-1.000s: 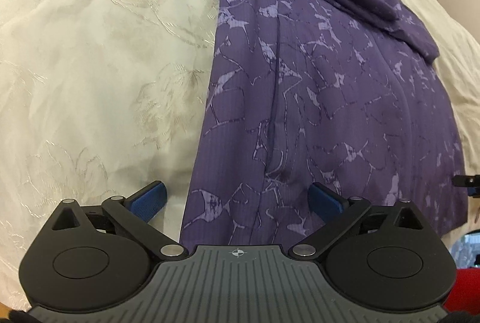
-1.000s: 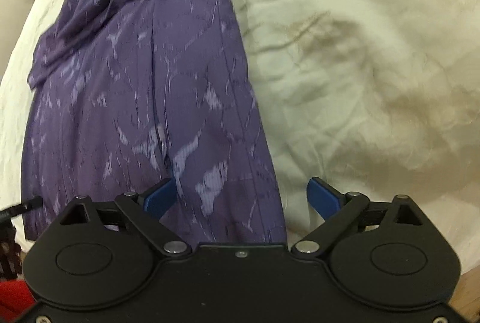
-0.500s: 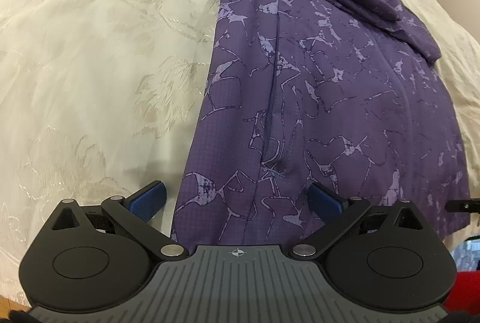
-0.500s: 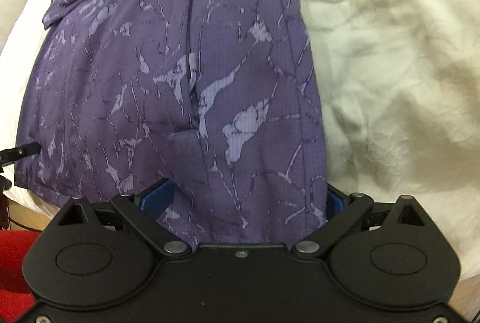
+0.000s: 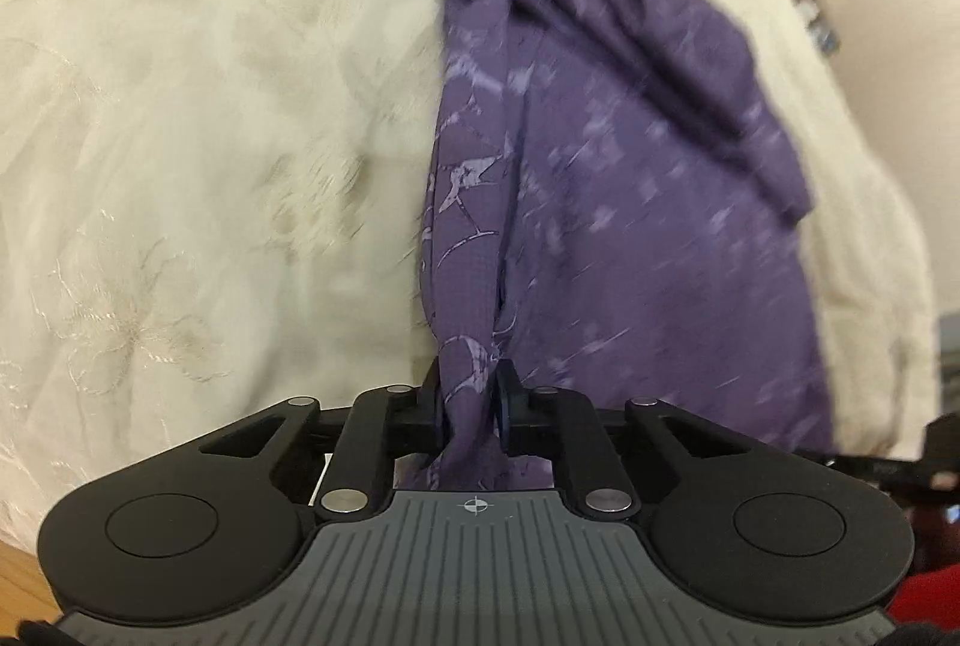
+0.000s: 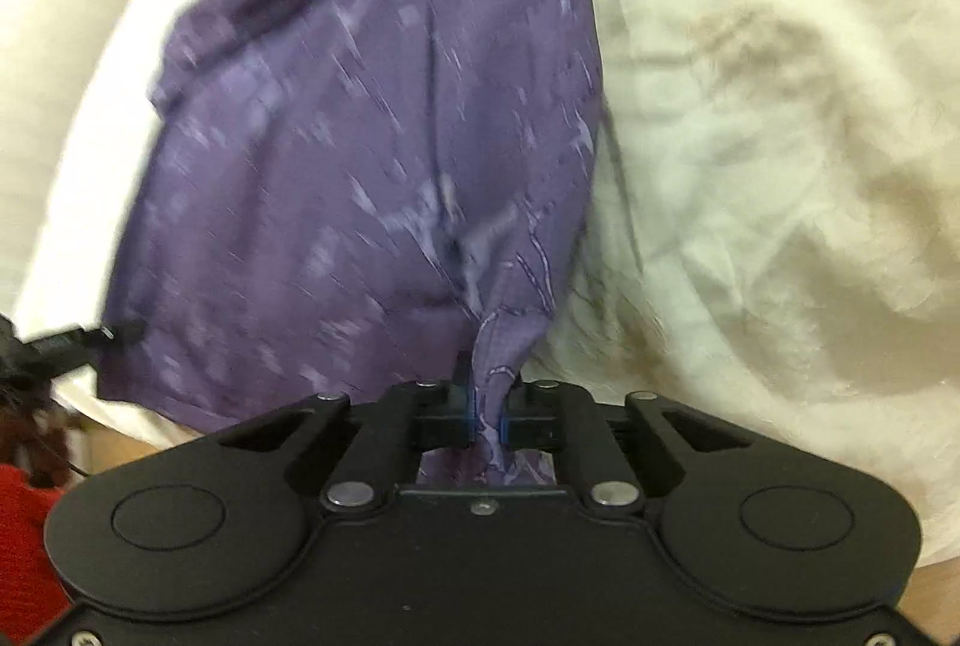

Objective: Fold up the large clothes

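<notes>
A large purple garment of thin patterned fabric lies lengthwise on a bed covered with a cream embroidered bedspread, its near hem corners gathered up by two hand-held tools. The left tool has just been closing and now stands clamped on a bunched twist of the cloth at the garment's left hem corner, the fabric pinched between its blue pads. The right tool has likewise just been closing and is pressed together on a narrow pleat at the right hem corner, with cloth spilling behind the pads. Neither tool touches the bedspread.

The risk from here, as it appears, lies in the grips: each tool holds a crumpled wad rather than a flat edge, so the slippery fabric may slide out as it is raised, or only the top layer may come up. Uneven lifting would skew the fold line, and the far end, already rumpled near the top of the bed, could drag and bunch further.
</notes>
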Tool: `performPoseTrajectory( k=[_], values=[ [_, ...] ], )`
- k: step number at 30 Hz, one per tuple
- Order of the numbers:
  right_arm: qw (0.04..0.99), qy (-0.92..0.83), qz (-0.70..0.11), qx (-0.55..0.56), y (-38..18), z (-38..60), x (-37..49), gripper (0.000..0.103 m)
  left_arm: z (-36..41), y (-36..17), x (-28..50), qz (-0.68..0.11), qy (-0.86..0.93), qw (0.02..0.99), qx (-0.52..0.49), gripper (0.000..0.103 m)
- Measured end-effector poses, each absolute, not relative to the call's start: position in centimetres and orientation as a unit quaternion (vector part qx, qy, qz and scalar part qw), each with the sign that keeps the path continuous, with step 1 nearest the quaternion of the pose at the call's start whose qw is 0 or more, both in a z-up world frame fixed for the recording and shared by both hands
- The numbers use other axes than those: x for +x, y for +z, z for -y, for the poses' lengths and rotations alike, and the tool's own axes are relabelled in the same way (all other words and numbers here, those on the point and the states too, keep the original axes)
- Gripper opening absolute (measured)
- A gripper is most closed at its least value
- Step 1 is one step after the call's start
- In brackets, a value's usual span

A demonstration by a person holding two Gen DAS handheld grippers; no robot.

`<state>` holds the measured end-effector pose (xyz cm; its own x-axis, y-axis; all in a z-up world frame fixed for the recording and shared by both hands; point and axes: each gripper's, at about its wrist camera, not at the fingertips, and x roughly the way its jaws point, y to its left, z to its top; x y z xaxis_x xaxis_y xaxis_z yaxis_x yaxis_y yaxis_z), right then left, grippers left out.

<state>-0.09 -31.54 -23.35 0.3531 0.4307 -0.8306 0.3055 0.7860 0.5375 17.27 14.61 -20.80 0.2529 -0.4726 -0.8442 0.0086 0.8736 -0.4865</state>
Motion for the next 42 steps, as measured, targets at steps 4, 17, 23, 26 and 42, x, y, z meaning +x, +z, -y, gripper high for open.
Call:
performPoseTrajectory(
  k=[4, 17, 23, 26, 42],
  values=[
    [0.777, 0.049, -0.511, 0.364, -20.1, 33.6, -0.3, 0.013, -15.2, -17.9, 17.6, -0.550, -0.169, 0.780, -0.248, 0.011],
    [0.831, 0.023, -0.305, 0.465, -12.9, 39.1, 4.6, 0.013, -16.2, -12.3, 24.9, -0.386, -0.143, 0.828, -0.381, 0.008],
    [0.840, 0.010, -0.260, 0.476, -11.6, 40.3, 8.6, 0.013, -15.6, -11.5, 28.1, -0.347, -0.144, 0.836, -0.401, 0.008],
    [0.845, 0.002, -0.248, 0.473, -11.2, 40.6, 10.4, 0.013, -15.5, -10.8, 29.8, -0.333, -0.147, 0.843, -0.395, 0.008],
    [0.848, -0.044, -0.305, 0.431, -14.3, 42.3, 23.1, 0.015, -16.8, -9.7, 38.8, -0.330, -0.095, 0.882, -0.322, 0.024]
  ],
)
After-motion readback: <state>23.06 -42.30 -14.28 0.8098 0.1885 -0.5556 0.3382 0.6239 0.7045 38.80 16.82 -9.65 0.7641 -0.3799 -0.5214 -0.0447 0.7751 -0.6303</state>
